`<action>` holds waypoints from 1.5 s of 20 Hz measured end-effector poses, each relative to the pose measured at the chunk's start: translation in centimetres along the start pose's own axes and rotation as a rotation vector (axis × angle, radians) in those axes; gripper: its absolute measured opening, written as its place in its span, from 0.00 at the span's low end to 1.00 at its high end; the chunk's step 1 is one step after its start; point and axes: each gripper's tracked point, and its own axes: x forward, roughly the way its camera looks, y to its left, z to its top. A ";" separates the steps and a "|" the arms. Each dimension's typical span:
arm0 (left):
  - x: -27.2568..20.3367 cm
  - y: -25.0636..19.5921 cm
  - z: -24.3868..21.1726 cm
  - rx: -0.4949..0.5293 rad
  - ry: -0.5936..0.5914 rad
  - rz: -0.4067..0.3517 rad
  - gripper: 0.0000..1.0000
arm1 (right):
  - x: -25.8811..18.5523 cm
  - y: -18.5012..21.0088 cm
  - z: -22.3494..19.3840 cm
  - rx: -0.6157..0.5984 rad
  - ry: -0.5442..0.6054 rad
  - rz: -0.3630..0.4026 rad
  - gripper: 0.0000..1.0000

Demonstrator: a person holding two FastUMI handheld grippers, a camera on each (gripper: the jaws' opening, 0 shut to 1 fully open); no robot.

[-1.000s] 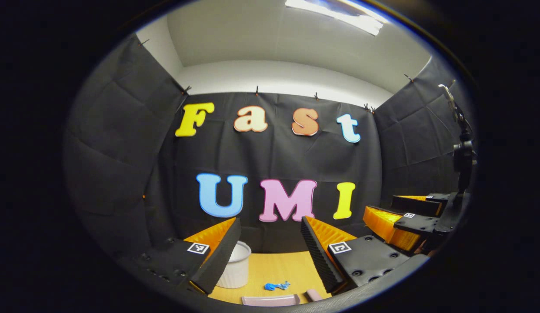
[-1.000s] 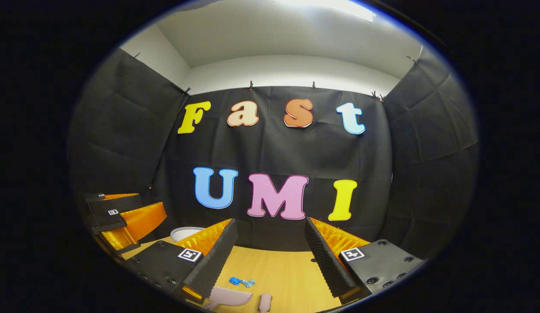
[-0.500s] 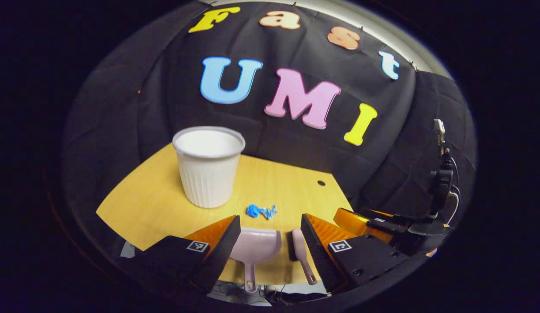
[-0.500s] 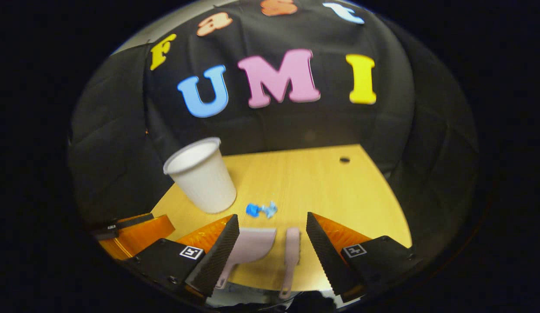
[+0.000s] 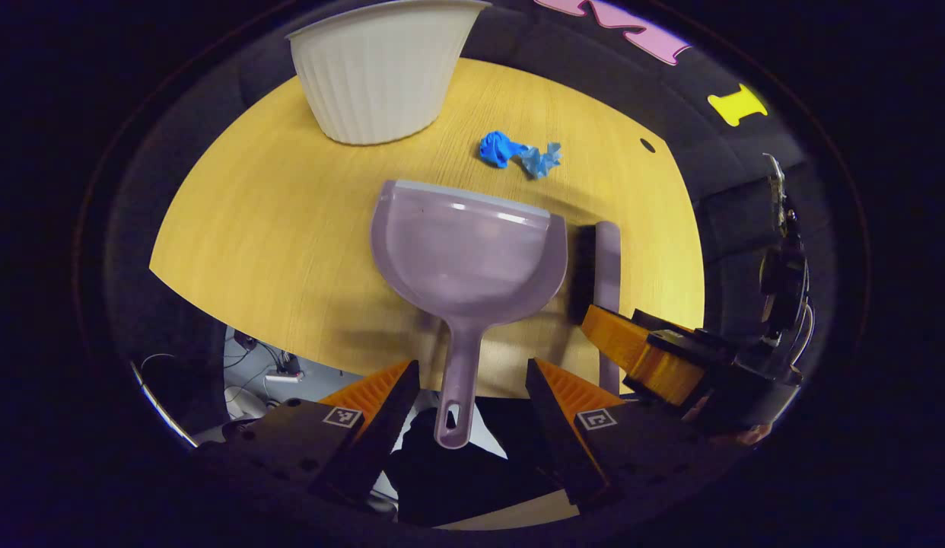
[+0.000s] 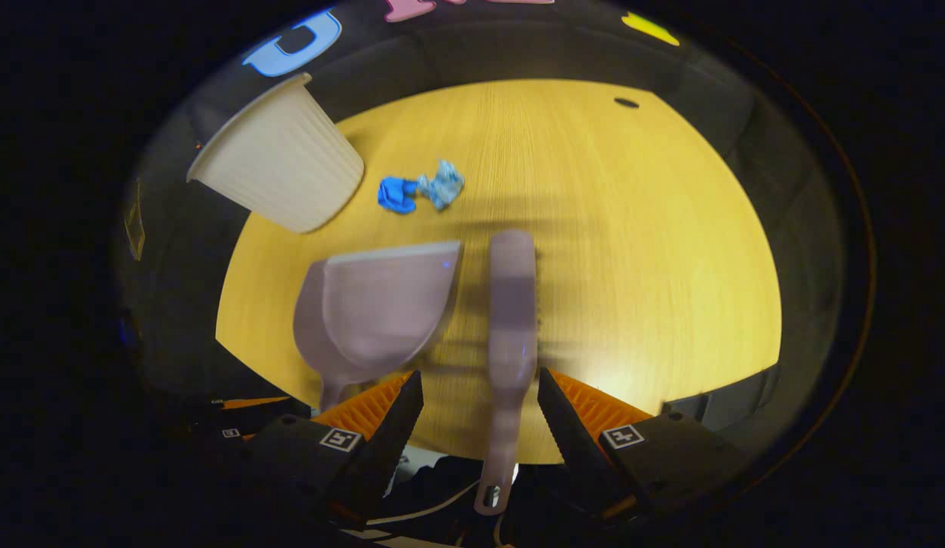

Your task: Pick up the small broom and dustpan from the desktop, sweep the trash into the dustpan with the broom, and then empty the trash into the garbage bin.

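Reaching stage, nothing lifted. Left gripper (image 5: 465, 388) released, fingers flanking dustpan (image 5: 470, 247) handle; right gripper (image 6: 476, 403) released around broom (image 6: 509, 320), just beside dustpan. Beyond dustpan: blue trash (image 5: 520, 154), then white bin (image 5: 381, 68), all on surface (image 5: 275, 228). Next: clench both handles.

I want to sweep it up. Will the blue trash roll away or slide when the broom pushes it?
The trash looks crumpled and thin, so it is probably very light and should slide easily across the smooth desk. Its lumpy shape makes rolling far unlikely; it may tumble or snag instead. Being so light, it could hop past the dustpan if the broom pushes fast.
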 end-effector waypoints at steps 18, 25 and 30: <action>10.3 1.4 4.3 0.095 0.200 0.136 0.84 | 5.1 -3.6 -1.5 -0.029 0.215 -0.172 0.73; 10.3 1.9 5.0 0.128 0.223 0.178 0.36 | 5.2 -3.2 -1.6 -0.016 0.237 -0.153 0.43; 10.3 2.0 4.9 0.160 0.261 0.189 0.30 | 5.3 -3.1 -1.6 -0.013 0.242 -0.138 0.40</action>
